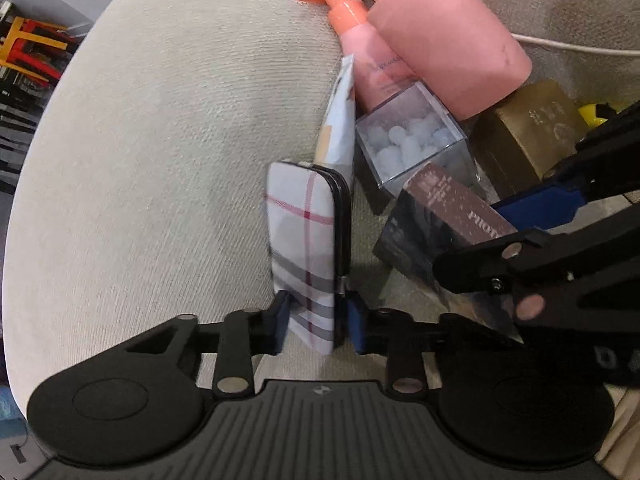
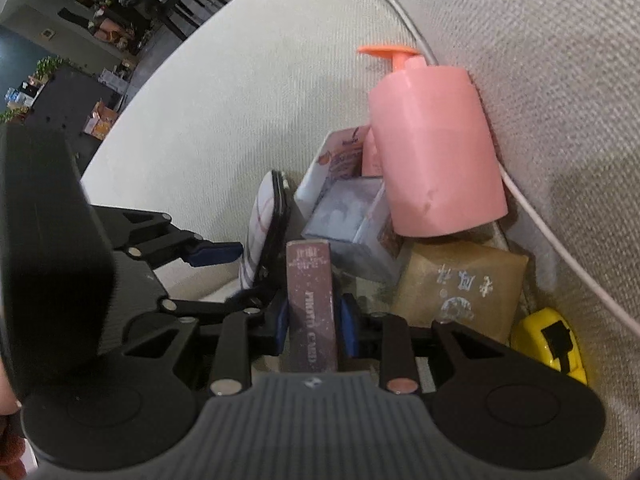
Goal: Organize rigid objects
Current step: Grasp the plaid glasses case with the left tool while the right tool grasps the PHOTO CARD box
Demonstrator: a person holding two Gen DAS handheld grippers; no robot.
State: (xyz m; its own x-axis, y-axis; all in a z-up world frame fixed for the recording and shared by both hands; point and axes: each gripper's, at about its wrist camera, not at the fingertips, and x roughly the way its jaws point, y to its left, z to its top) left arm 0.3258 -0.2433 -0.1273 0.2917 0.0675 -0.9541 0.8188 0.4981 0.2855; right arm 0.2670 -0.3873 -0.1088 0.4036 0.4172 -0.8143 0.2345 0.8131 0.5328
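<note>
My left gripper is shut on a plaid case, white with pink and grey stripes and a black rim. The case stands on edge on the cream cushion, with the blue pads pressing both flat sides. In the right wrist view this case stands left of the pile, one left-gripper pad beside it. My right gripper is shut on a maroon photo card box, which points into the pile. The left wrist view shows the same box tilted between the right gripper's fingers.
Against the sofa back lies a pile: a pink pump bottle, a pink cup, a clear cube of white balls, a white tube, a gold box and a yellow tape measure. A white cable runs behind. Bare cushion spreads left.
</note>
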